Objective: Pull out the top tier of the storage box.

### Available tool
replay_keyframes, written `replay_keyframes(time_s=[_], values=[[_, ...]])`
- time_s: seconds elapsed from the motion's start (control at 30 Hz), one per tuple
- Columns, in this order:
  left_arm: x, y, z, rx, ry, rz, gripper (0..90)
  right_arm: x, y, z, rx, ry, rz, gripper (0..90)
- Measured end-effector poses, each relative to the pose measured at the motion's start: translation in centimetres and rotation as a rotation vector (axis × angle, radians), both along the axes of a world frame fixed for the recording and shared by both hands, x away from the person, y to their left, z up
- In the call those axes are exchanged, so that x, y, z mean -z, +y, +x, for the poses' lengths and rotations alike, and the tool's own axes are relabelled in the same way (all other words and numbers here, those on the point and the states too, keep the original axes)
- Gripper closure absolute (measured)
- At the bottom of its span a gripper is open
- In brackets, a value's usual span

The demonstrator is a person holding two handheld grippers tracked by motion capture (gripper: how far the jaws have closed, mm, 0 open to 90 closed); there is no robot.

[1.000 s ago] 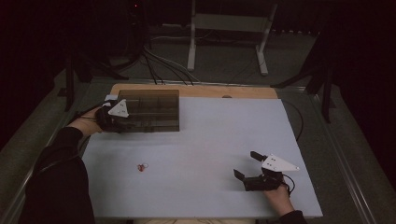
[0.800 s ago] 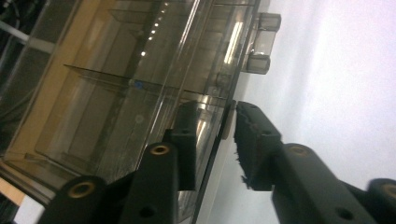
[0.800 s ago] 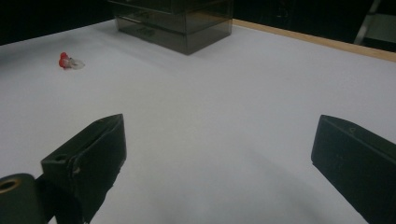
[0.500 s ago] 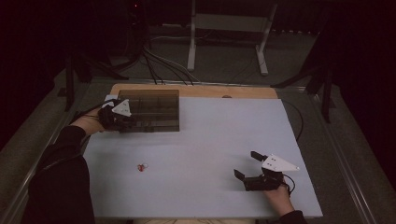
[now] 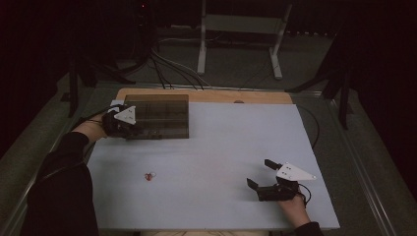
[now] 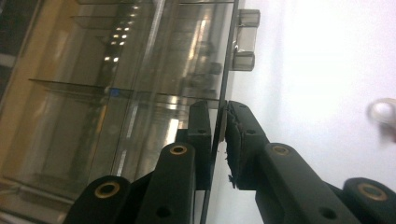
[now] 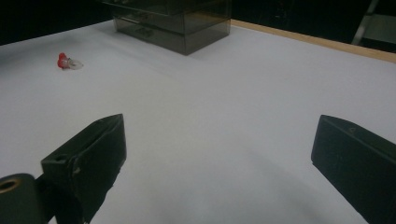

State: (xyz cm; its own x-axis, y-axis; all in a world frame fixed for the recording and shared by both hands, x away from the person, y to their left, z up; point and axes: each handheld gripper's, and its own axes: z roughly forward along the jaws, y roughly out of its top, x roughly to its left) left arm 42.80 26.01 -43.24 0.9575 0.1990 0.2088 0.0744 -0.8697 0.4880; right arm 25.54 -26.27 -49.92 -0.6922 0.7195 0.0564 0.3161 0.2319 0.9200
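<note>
Left gripper (image 5: pixel 129 129): at the far left of the table, at the left end of a smoky clear plastic box. Its jaws have just been closing and now stand nearly together, one on each side of a thin clear wall of the box. In the left gripper view (image 6: pixel 219 135) the wall runs up between the two black jaws; the pads look pressed against it.

Box (image 5: pixel 162 115): a low, see-through organiser with inner dividers, resting on the table near the far left corner, its long side along the wooden back edge. A clear latch (image 6: pixel 246 39) sits on its edge, farther along the pinched wall.

Right gripper (image 5: pixel 262 176): low over the near right part of the table, well apart from the box. Its jaws stand wide apart with nothing between them; bare table surface shows in the gap in the right gripper view (image 7: pixel 219 154).

Small item (image 5: pixel 149 175): a tiny red and clear piece lying alone on the table, between the two grippers, nearer the left side.

Table (image 5: pixel 221 147): a pale white top with a wooden strip along the far edge.

Person: dark sleeves and both hands enter from the near side.
</note>
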Motion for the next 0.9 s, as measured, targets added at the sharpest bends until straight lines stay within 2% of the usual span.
replay_keyframes(time_s=[0.17, 0.5, 0.9], values=[[0.0, 0.1, -0.3, 0.013, 0.018, -0.007, 81.9, 0.0, 0.0, 0.0, -0.001, -0.002, -0.002, 3.0], [0.0, 0.2, -1.3, 0.049, 0.021, -0.023, 83.2, -0.1, 0.0, 0.0, 0.000, -0.002, 0.000, 3.0], [-0.1, 0.1, -2.2, 0.089, 0.037, -0.019, 84.5, -0.1, 0.1, 0.0, 0.001, -0.002, 0.000, 3.0]])
